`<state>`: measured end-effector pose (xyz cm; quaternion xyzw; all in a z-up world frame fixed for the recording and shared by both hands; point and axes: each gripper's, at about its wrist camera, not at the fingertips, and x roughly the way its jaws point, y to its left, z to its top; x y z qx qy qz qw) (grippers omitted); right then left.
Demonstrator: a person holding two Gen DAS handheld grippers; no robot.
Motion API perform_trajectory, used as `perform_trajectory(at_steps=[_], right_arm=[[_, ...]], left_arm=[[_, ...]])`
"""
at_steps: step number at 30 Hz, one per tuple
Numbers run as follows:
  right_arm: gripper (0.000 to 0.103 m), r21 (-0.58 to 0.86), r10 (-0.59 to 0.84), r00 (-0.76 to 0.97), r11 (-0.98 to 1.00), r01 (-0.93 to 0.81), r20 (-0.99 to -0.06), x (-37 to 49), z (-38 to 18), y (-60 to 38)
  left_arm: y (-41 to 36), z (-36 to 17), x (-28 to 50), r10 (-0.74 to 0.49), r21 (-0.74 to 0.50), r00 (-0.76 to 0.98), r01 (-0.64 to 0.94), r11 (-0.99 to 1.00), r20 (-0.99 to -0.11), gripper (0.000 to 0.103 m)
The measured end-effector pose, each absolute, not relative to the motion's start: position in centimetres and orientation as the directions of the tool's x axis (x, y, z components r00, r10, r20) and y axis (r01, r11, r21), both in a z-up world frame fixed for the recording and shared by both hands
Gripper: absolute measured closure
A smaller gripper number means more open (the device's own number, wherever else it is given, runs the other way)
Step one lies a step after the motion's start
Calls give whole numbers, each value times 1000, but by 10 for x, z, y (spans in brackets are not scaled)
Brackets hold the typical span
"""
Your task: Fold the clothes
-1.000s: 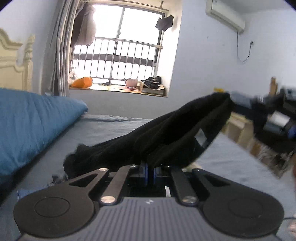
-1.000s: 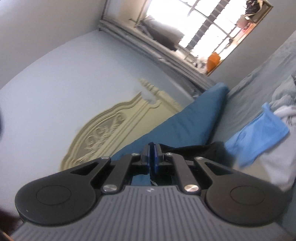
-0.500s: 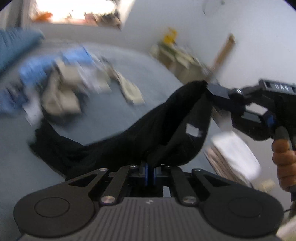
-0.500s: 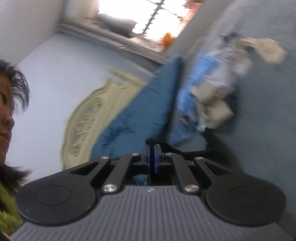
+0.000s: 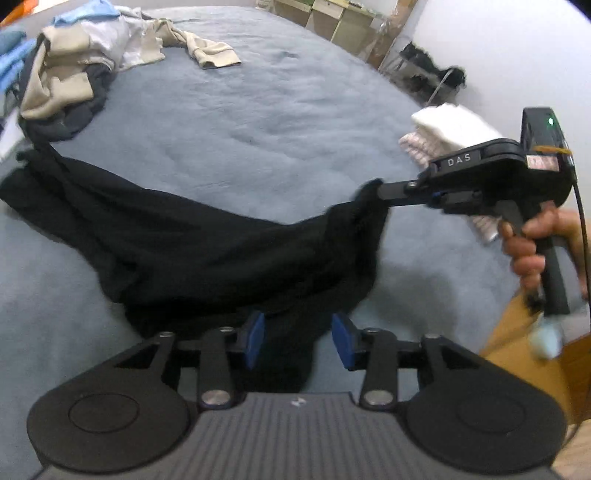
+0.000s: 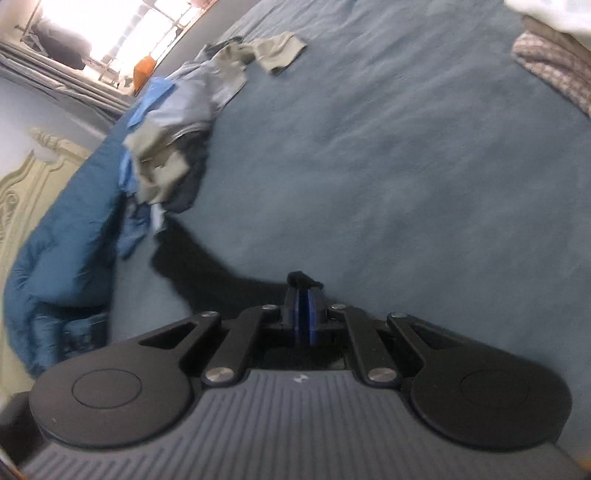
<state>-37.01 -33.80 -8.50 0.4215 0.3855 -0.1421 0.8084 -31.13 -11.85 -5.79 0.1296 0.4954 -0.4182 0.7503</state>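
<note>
We open left gripper [image 5: 297,339], black garment [image 5: 192,243] loose between pads, draped ahead onto bed [image 5: 258,110]. Right gripper [image 6: 303,321] pinches its corner. Lay flat, pull wrinkles out before folding.

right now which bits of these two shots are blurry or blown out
Left wrist view: fisheye curves the bed; the hand at the right edge smears slightly, the black garment is near-featureless. Right wrist view: window blown out, clothes pile motion-blurred.

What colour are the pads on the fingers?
Blue pads, seen best from the left wrist.
</note>
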Motion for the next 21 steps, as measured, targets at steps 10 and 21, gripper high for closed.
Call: perform_trajectory(at_steps=[10,21], right_arm=[[58,629,103,693,529,569,-714,-425,-96,-337],[54,675,133,690,402,619,-712,-444,-123,-272]], left_arm=[[-186,-64,-320,-437,53,192,949,310,-879,56],[-227,-87,-290,-416,84,132,988,132,-900,98]])
